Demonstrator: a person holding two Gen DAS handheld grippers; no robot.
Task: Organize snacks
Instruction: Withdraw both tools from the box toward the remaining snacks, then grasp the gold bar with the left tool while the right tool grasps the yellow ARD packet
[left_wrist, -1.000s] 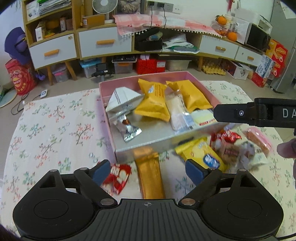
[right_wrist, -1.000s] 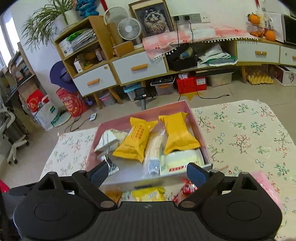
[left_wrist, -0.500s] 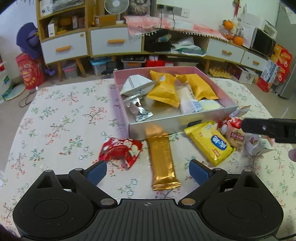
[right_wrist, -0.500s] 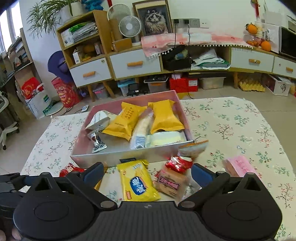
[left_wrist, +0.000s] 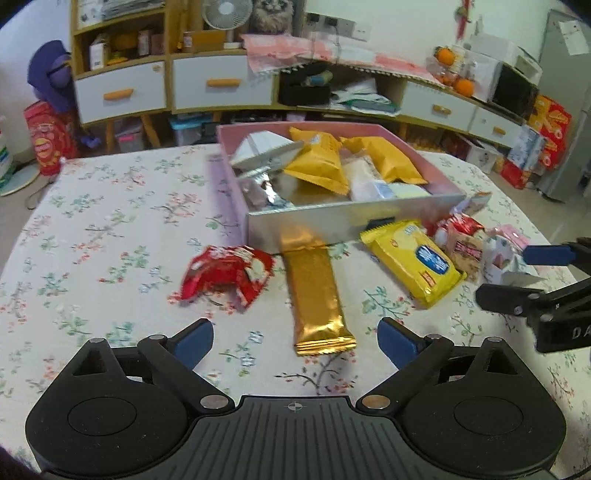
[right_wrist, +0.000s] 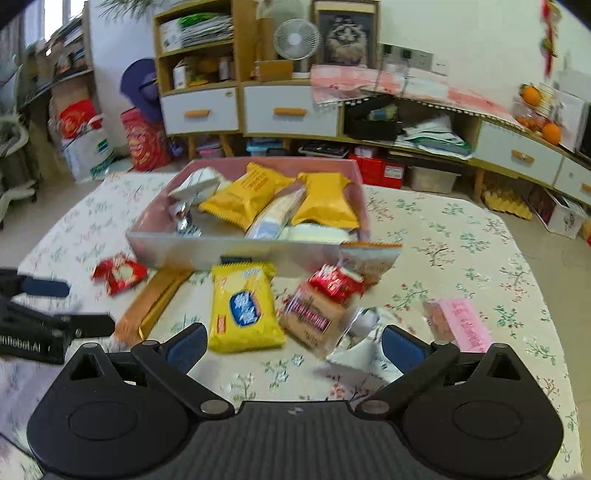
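Left wrist view is showing the left gripper (left_wrist: 295, 341) hanging spread and empty, its jaws having just been widening, probably readying for the gold bar (left_wrist: 316, 291) lying between the fingers' line, long axis running away toward the pink box (left_wrist: 332, 225); right gripper (right_wrist: 291, 349) is likewise gaping over the yellow packet (right_wrist: 243, 306), jaws just widened, nothing pinched, box half filled beyond
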